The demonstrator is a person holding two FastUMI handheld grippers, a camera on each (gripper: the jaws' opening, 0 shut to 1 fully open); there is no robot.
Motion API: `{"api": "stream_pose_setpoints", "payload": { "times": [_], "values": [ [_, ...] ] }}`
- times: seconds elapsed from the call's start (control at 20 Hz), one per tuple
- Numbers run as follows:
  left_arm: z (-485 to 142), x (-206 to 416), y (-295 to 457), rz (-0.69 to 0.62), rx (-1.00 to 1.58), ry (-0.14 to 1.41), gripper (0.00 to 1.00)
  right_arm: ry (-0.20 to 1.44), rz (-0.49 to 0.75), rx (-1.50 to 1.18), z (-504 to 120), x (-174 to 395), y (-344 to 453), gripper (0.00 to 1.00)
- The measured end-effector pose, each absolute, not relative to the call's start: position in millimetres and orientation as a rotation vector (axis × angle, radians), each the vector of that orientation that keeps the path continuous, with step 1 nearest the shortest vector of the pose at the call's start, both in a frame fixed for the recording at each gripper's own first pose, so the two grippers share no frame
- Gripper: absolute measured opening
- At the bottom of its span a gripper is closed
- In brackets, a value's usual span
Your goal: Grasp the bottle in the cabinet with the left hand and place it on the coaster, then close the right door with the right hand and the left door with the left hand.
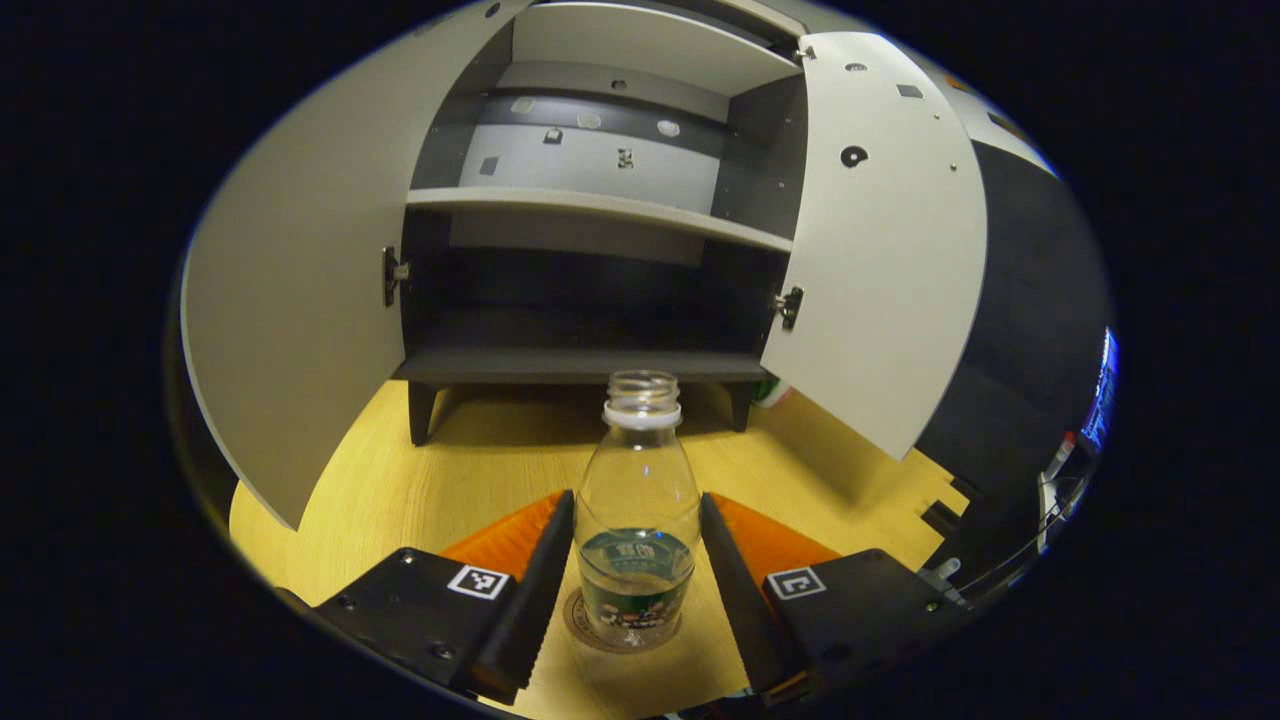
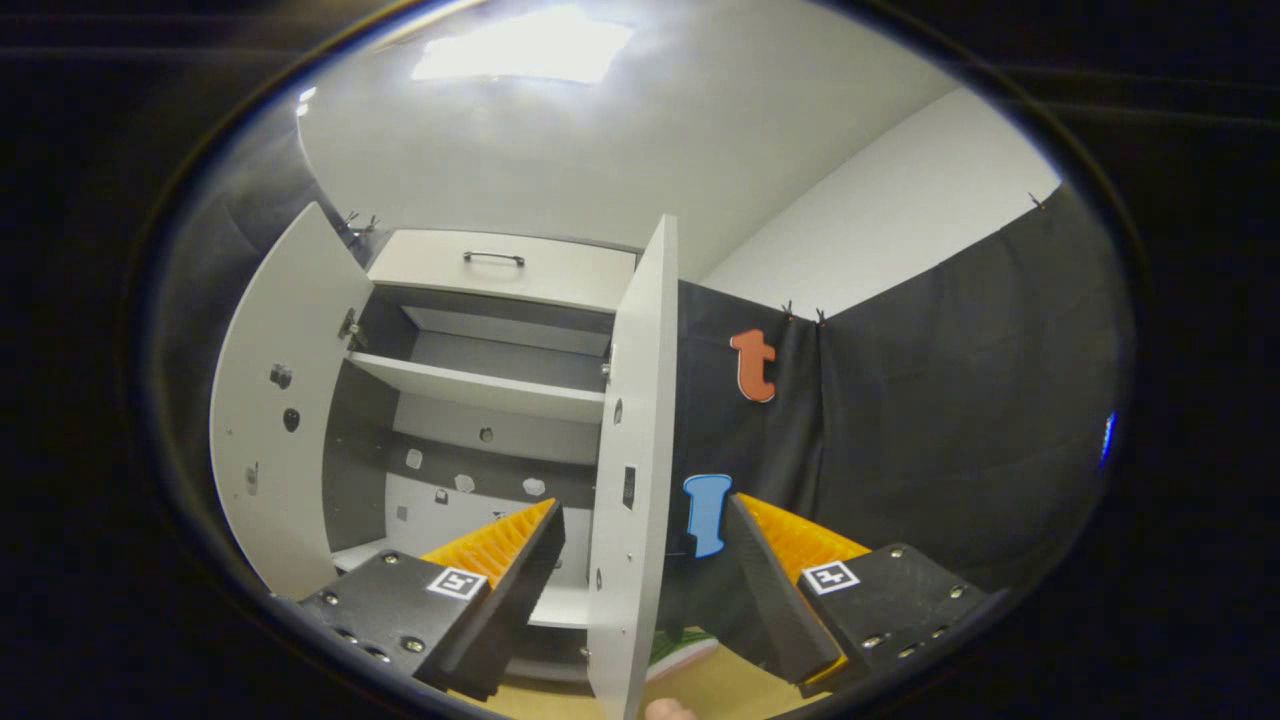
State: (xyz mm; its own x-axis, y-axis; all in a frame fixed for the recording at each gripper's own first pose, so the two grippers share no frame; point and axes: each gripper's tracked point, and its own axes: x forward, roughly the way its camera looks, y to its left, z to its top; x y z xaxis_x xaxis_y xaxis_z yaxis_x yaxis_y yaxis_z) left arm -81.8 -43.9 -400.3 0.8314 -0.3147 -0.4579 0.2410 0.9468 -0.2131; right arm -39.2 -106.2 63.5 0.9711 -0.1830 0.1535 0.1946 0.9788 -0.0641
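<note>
Pale wooden counter point(image 1: 480, 470) before the grey cabinet point(image 1: 590, 205) carries the light, slippery clear plastic bottle point(image 1: 637, 520) on its round coaster point(image 1: 585, 628), between wide left tongs point(image 1: 637, 575), best gripped mid-body; right tongs point(image 2: 640, 590) straddle the right door point(image 2: 632, 480), wide.

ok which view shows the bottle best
The left gripper view: the bottle stands upright on the coaster, centred between the open fingers. The right gripper view faces the cabinet's right door instead.

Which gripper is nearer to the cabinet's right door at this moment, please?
The right gripper: its open jaws straddle the right door's edge. The left gripper is back at the bottle on the coaster.
</note>
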Motion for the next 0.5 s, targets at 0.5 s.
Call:
{"api": "stream_pose_setpoints", "payload": {
  "times": [0.5],
  "values": [
    [-399, -113, -41, -0.323, -0.109, 0.557, 0.79, -0.13, -0.174, -0.06, 52, -36, -104, 0.99]
  ]
}}
